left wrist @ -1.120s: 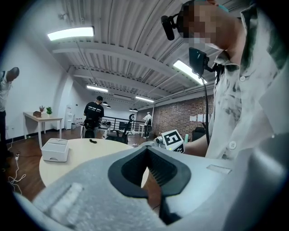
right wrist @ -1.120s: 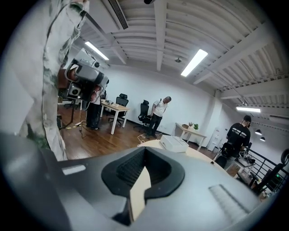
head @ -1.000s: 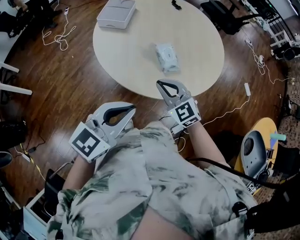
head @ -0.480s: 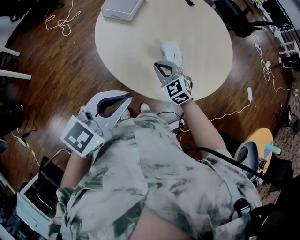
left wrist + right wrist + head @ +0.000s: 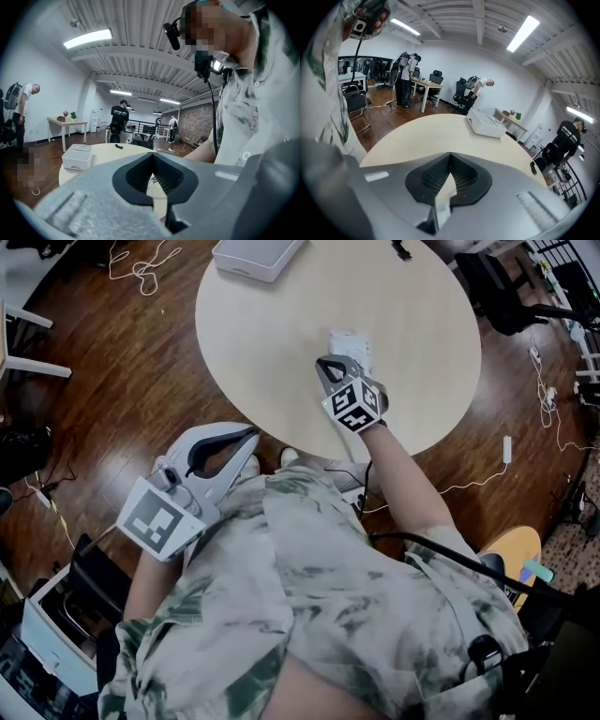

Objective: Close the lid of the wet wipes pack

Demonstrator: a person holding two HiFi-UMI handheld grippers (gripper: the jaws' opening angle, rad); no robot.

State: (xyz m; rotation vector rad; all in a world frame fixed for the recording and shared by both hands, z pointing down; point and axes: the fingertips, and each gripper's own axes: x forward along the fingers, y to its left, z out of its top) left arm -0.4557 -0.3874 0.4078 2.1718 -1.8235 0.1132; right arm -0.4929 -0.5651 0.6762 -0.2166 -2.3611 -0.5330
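Presently: wet wipes pack [image 5: 349,341], on the table [image 5: 272,343], right of centre; lid position unreadable. Right gripper [image 5: 324,362], jaws pressed together, at the pack's near end; we would press the flap flat. Left gripper [image 5: 251,435], jaws together, empty, off the table's near edge.

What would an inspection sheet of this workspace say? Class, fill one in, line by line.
Surface: round pale table.
Job's things: wet wipes pack on the table, partly behind the right gripper; lid state unclear.
Clutter: white box and small black item at the far edge.
Grippers: right gripper by the pack, jaws shut; left gripper off the table, jaws shut.
Cables: white cords on the floor.
Surroundings: wooden floor; people at desks.
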